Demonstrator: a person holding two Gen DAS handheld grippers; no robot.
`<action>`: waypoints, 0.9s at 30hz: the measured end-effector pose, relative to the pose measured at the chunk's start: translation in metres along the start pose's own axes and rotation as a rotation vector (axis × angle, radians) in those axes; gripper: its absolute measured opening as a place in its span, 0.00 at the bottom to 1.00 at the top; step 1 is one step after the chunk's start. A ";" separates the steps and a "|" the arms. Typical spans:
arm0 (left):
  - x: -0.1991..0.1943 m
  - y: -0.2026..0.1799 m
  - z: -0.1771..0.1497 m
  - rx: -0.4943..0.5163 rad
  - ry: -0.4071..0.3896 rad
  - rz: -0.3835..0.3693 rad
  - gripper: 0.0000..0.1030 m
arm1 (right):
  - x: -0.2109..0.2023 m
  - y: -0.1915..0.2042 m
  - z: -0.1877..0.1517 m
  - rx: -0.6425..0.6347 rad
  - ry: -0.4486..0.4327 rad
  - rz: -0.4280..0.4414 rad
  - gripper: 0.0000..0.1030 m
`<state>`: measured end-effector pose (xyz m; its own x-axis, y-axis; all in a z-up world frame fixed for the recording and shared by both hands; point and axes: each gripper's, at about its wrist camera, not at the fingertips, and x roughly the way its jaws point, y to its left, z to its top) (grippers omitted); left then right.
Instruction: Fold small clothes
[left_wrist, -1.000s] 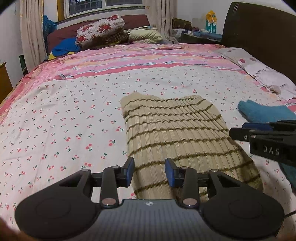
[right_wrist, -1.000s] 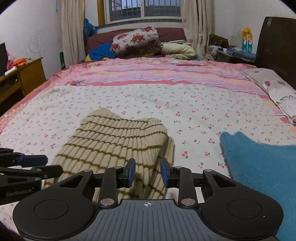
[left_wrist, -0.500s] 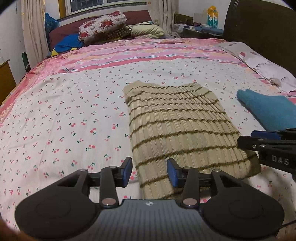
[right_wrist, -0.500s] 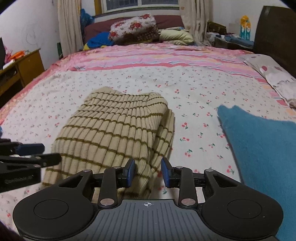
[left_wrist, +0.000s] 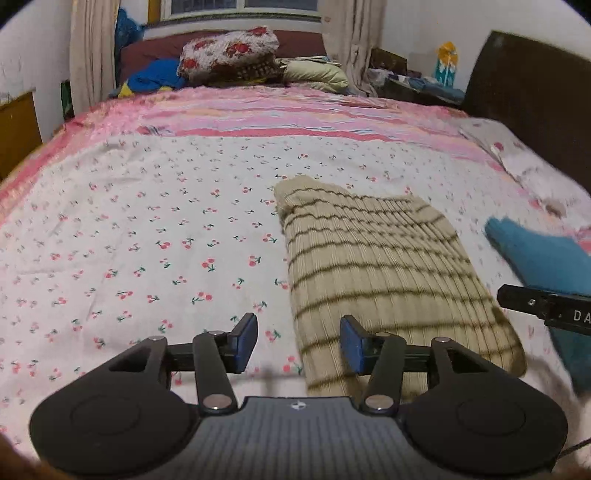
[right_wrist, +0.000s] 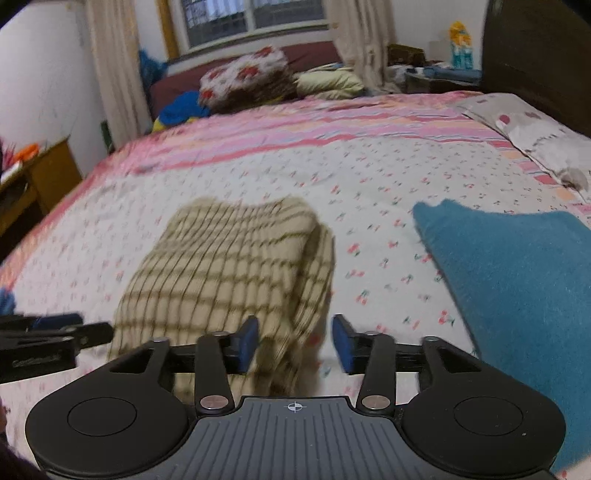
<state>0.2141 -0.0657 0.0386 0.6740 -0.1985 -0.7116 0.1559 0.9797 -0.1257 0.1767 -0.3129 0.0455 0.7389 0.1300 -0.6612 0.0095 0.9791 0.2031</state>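
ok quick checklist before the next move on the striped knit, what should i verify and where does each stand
1. Left tongs clear of cloth: ok. The jaws have just been opening and stand apart; only the striped knit's near edge shows between them, unpinched.
2. Right tongs clear: ok. They too have just been opening; the knit's right edge lies between the pads, not pressed.
3. Knit folded and resting flat on the cherry-print sheet: ok.
4. Layers lined up: not ok. On the right side a lower layer sticks out past the top one.
5. Blue cloth apart from the knit: ok, bare sheet between them.
6. Underside smooth: cannot tell.
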 end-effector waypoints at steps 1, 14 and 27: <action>0.005 0.002 0.002 -0.013 0.009 -0.016 0.54 | 0.005 -0.004 0.004 0.024 0.002 0.018 0.50; 0.045 0.016 0.008 -0.107 -0.026 -0.233 0.60 | 0.074 -0.038 0.009 0.259 0.126 0.200 0.66; 0.075 0.028 0.015 -0.135 0.025 -0.361 0.75 | 0.093 -0.036 0.009 0.286 0.135 0.260 0.79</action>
<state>0.2800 -0.0540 -0.0082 0.5748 -0.5324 -0.6214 0.2821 0.8418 -0.4603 0.2513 -0.3379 -0.0167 0.6463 0.4051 -0.6466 0.0353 0.8307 0.5556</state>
